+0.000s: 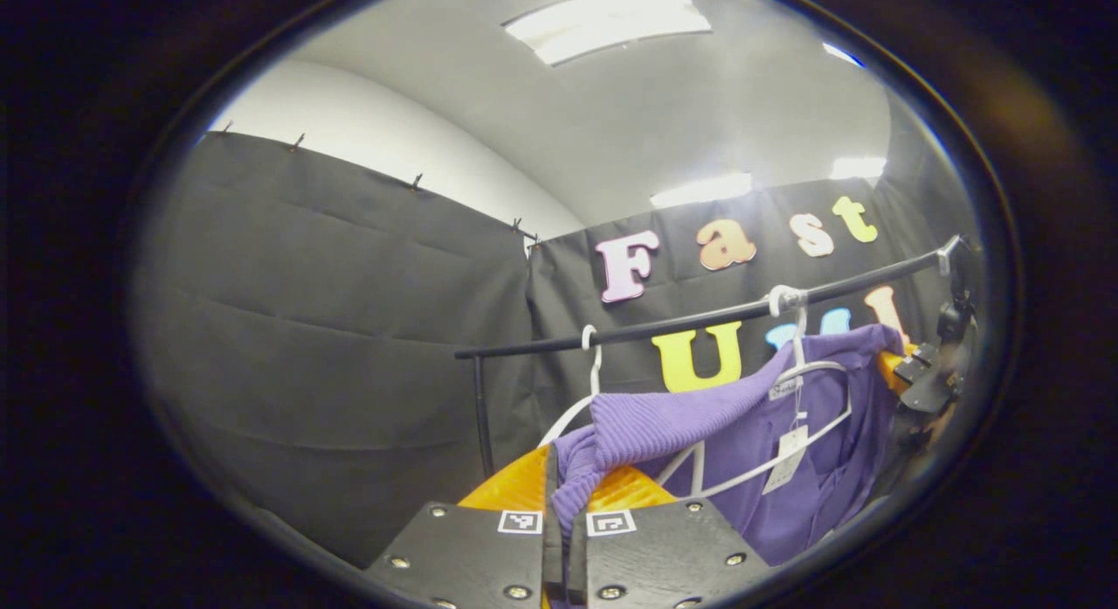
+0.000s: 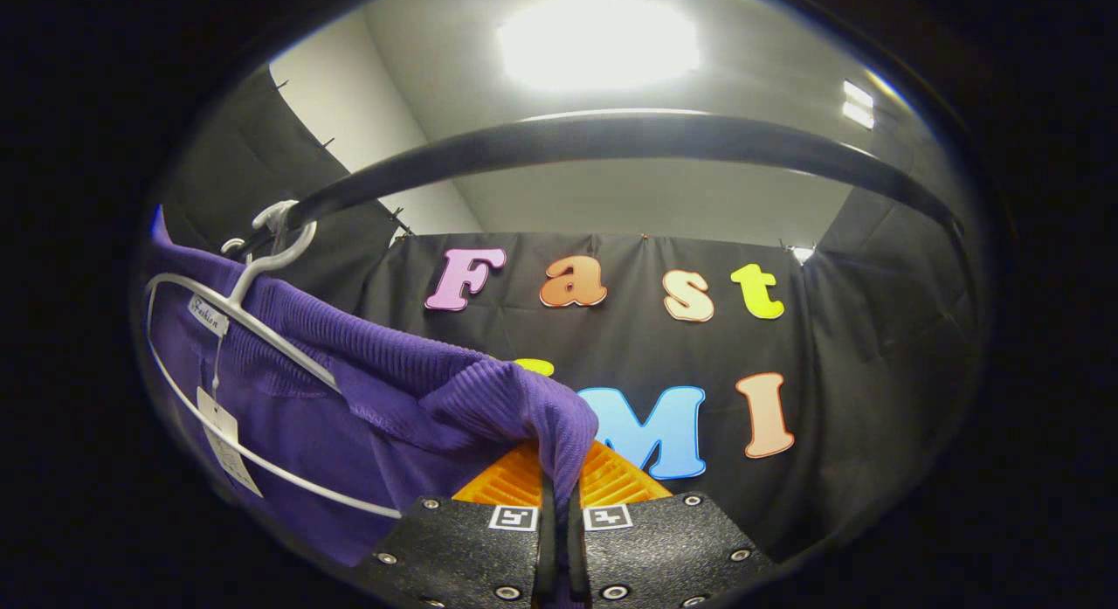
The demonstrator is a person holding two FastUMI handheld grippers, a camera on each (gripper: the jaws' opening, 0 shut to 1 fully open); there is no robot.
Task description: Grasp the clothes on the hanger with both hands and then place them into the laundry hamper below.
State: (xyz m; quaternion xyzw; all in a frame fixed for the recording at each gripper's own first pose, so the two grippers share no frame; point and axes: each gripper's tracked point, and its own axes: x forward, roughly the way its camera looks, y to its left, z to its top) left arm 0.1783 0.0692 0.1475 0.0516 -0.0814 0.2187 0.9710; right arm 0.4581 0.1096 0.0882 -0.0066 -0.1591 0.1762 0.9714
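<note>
A purple knitted top (image 1: 769, 434) hangs on a white hanger (image 1: 808, 391) from a black rail (image 1: 699, 316). My left gripper (image 1: 563, 513) is shut on one shoulder of the top, with purple fabric pinched between its fingers. In the right gripper view the same purple top (image 2: 367, 399) drapes off the white hanger (image 2: 253, 325), and my right gripper (image 2: 559, 487) is shut on the other shoulder. The right gripper also shows in the left gripper view at the far right (image 1: 926, 373), beside the top. A paper tag (image 1: 786, 456) dangles from the collar.
A second white hanger (image 1: 592, 373) hangs empty on the rail to the left. The rail's upright post (image 1: 482, 417) stands at the left end. In the right gripper view the black rail (image 2: 611, 141) arcs close overhead. Black cloth walls surround the booth.
</note>
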